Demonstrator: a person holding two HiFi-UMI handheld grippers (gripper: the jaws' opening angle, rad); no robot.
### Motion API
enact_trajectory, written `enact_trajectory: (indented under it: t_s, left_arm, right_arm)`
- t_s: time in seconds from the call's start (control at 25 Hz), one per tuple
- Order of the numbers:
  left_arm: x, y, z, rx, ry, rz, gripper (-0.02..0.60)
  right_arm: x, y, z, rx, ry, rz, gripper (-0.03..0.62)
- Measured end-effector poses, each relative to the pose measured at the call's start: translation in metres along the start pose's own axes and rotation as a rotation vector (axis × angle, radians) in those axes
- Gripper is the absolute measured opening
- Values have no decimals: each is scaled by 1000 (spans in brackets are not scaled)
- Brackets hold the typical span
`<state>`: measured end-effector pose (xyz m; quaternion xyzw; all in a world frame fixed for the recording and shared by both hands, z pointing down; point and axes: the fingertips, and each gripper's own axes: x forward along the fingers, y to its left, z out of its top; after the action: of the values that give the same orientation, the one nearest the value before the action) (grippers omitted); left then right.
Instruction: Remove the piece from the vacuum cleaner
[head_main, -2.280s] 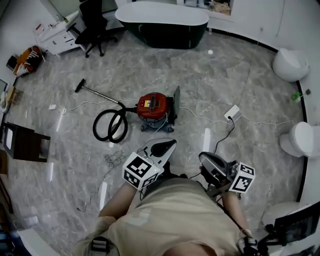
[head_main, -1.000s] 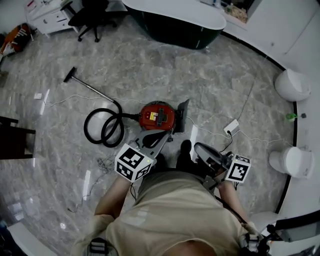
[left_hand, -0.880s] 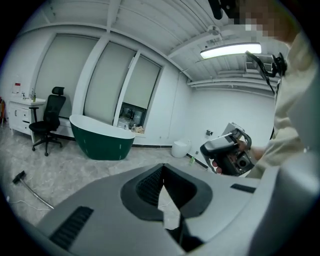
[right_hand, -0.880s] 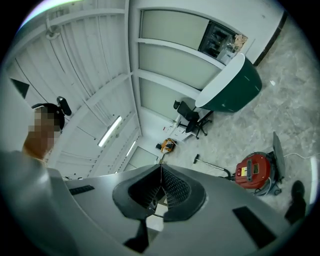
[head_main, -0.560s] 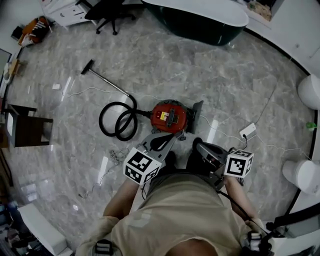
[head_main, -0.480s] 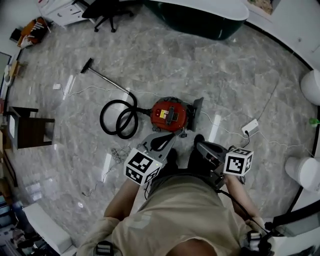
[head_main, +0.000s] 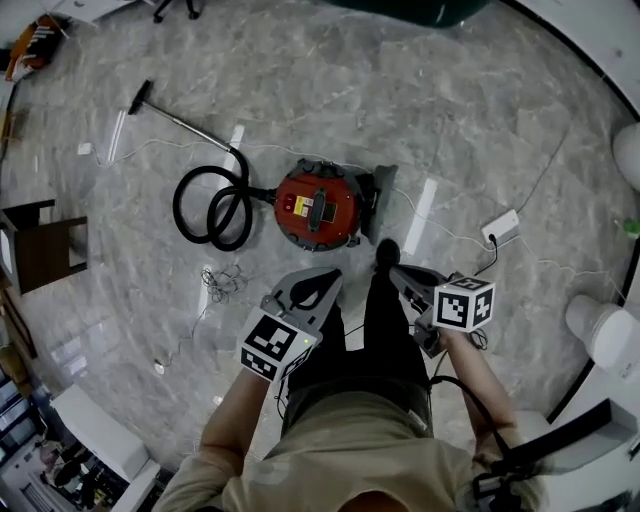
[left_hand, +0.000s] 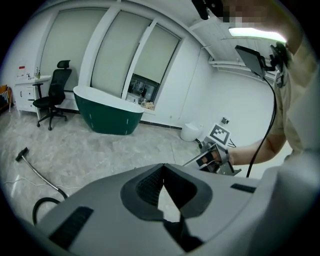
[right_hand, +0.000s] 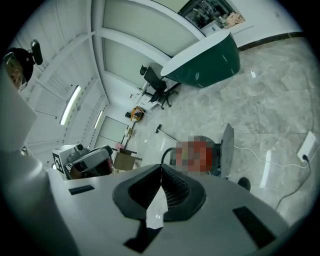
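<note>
A red canister vacuum cleaner (head_main: 318, 205) stands on the marble floor, with its black hose (head_main: 212, 210) coiled at its left and the wand running to a floor nozzle (head_main: 140, 97). A grey flat piece (head_main: 380, 198) stands upright against its right side; it also shows in the right gripper view as the grey piece (right_hand: 227, 147). My left gripper (head_main: 328, 276) is held just short of the vacuum, shut and empty, its jaws meeting in the left gripper (left_hand: 161, 166) view. The right gripper (head_main: 397, 272) is beside it, also shut on nothing, as the right gripper (right_hand: 161, 168) view shows.
A white power strip (head_main: 502, 227) with its cable lies right of the vacuum. A dark wooden stool (head_main: 40, 245) stands at the left, and a white toilet (head_main: 605, 335) at the right. A green bathtub (left_hand: 107, 117) and an office chair (left_hand: 52, 97) stand farther off. My shoe (head_main: 387, 252) is by the vacuum.
The person has stepped toward the vacuum cleaner, which now lies closer below. Both grippers stay shut in front of the body, held a little lower and nearer to the vacuum.
</note>
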<state>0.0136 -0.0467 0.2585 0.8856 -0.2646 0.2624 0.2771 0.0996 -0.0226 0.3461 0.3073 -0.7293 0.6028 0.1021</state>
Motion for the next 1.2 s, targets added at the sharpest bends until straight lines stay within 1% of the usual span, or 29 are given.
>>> enact_trajectory:
  t_s: [0.24, 0.32, 0.44, 0.52, 0.68, 0.88, 0.96, 1.2]
  left_arm:
    - [39, 32, -43, -57, 23, -7, 3]
    - [51, 41, -59, -78, 29, -10, 3]
    - [68, 54, -86, -117, 42, -20, 5]
    - [79, 61, -102, -137, 48, -27, 5]
    - [100, 72, -131, -170, 58, -29, 3]
    - [119, 86, -157, -209, 55, -20, 3]
    - [123, 87, -163, -222, 55, -23, 3]
    - [128, 77, -174, -237, 62, -46, 3]
  right_arm:
    - [48, -43, -5, 28, 61, 24, 2]
    - [64, -64, -7, 31, 69, 8, 2]
    - [87, -102, -11, 44, 86, -39, 2]
    - [103, -121, -15, 62, 100, -52, 2]
    - [136, -148, -24, 54, 123, -72, 2]
    - [160, -178, -24, 73, 104, -101, 2]
    - [162, -188, -23, 81, 94, -131, 2]
    - [160, -224, -13, 49, 52, -272, 6]
